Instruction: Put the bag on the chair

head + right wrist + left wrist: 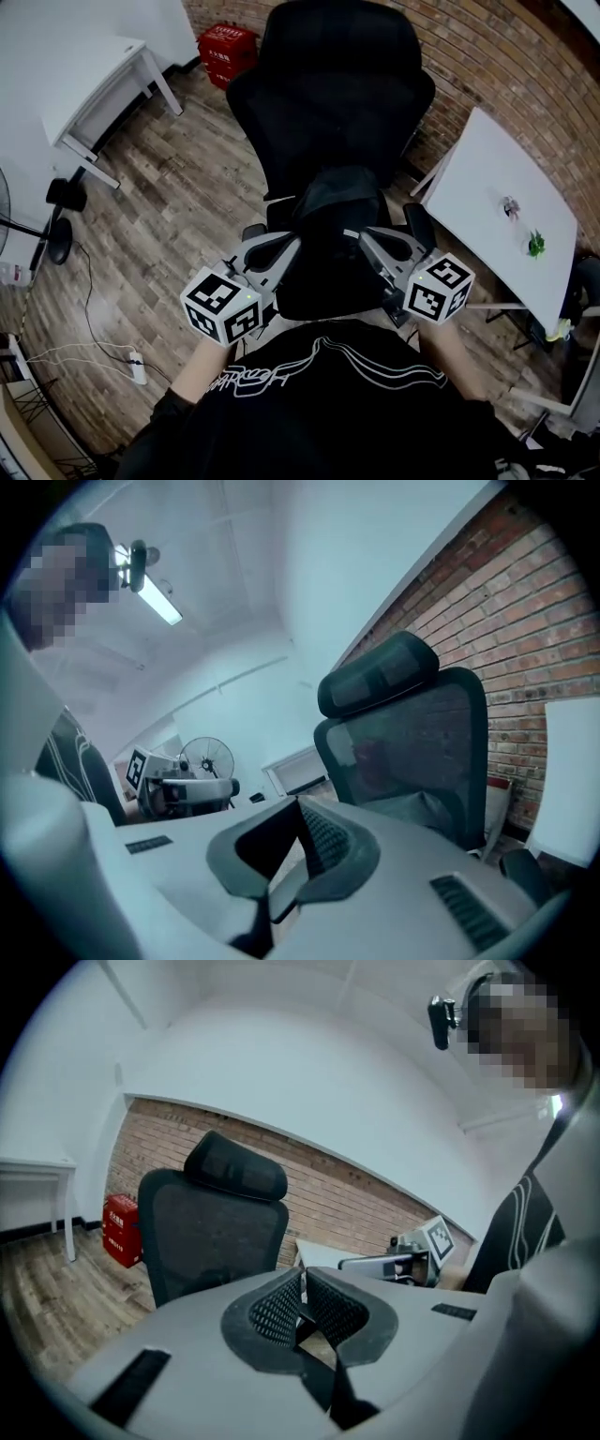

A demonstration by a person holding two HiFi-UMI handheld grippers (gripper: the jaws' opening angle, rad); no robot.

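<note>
A black bag [330, 246] hangs in front of my chest, just short of the black mesh office chair [328, 89]. My left gripper [287, 246] is at the bag's left side and my right gripper [369, 238] at its right side. In the left gripper view the left gripper [302, 1283] has its jaws pressed together, with a dark strap running down between them. The right gripper [298, 810] looks the same in the right gripper view, with dark fabric at the pads. The chair [216, 1232] stands empty beyond both, and its seat is hidden behind the bag.
A white table [487, 202] with a small plant [535, 244] stands at the right by the brick wall. A white desk [94, 80] and a red crate [227, 52] are at the back left. A fan stand [58, 220] and a power strip [137, 367] sit on the wooden floor at the left.
</note>
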